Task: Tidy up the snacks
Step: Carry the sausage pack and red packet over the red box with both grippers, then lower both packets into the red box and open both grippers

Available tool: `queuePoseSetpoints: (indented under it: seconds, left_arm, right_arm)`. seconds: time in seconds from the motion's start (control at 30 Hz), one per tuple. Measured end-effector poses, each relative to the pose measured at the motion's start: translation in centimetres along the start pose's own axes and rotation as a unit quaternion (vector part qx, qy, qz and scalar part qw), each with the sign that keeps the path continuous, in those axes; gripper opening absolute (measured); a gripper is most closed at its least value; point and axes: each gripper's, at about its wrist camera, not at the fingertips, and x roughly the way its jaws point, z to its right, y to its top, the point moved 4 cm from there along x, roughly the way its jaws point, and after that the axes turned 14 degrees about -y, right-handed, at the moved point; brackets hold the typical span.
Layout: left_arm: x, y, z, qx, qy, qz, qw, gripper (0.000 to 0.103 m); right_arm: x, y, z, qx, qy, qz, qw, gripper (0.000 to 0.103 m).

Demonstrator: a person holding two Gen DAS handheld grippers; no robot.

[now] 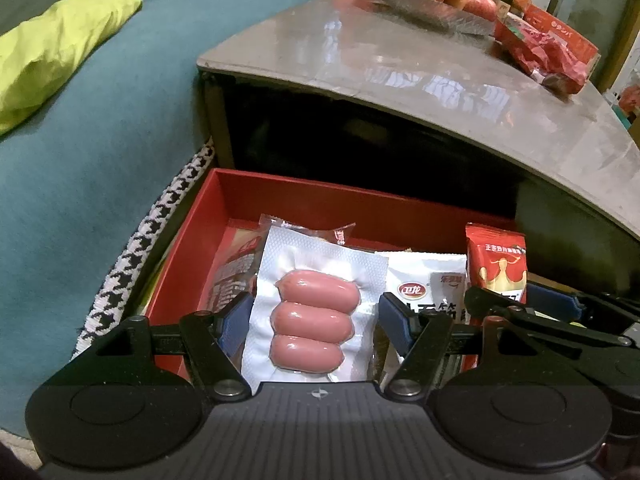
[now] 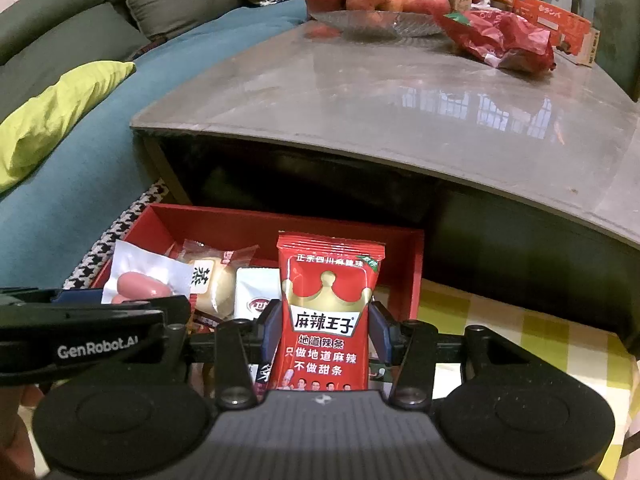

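Note:
A red box (image 1: 320, 200) stands below the table's near edge; it also shows in the right wrist view (image 2: 248, 220). My left gripper (image 1: 316, 316) is shut on a clear pack of three pink sausages (image 1: 314, 316), held over the box. My right gripper (image 2: 326, 324) is shut on an upright red spicy-strip packet (image 2: 328, 312), also over the box; the packet shows in the left wrist view (image 1: 496, 264). In the box lie a white packet (image 1: 428, 284) and a cream cake pack (image 2: 212, 284).
A grey stone table (image 2: 400, 112) stands behind the box, with a glass bowl of apples (image 2: 376, 4), a crumpled red bag (image 2: 504, 40) and orange cartons (image 2: 560, 20). A teal sofa with a lime cushion (image 1: 52, 52) lies left. A yellow checked cloth (image 2: 520, 332) lies right.

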Motion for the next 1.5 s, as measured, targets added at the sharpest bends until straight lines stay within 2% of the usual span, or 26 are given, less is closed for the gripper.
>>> queuePoseSetpoints:
  seconds: [0.53, 1.27, 1.5]
  left_arm:
    - [1.5, 0.4, -0.7, -0.003, 0.019, -0.022, 0.9996, 0.074]
    - [2.2, 0.3, -0.3, 0.012, 0.04, -0.02, 0.9989, 0.076]
    - [2.4, 0.3, -0.8, 0.008, 0.047, -0.023, 0.9986, 0.08]
  right_arm:
    - [1.3, -0.2, -0.8, -0.013, 0.0, -0.006, 1.0, 0.058]
    - [2.7, -0.6, -0.9, -0.024, -0.014, -0.017, 0.999, 0.059]
    - [3.0, -0.7, -1.1, -0.026, -0.016, -0.016, 0.999, 0.06]
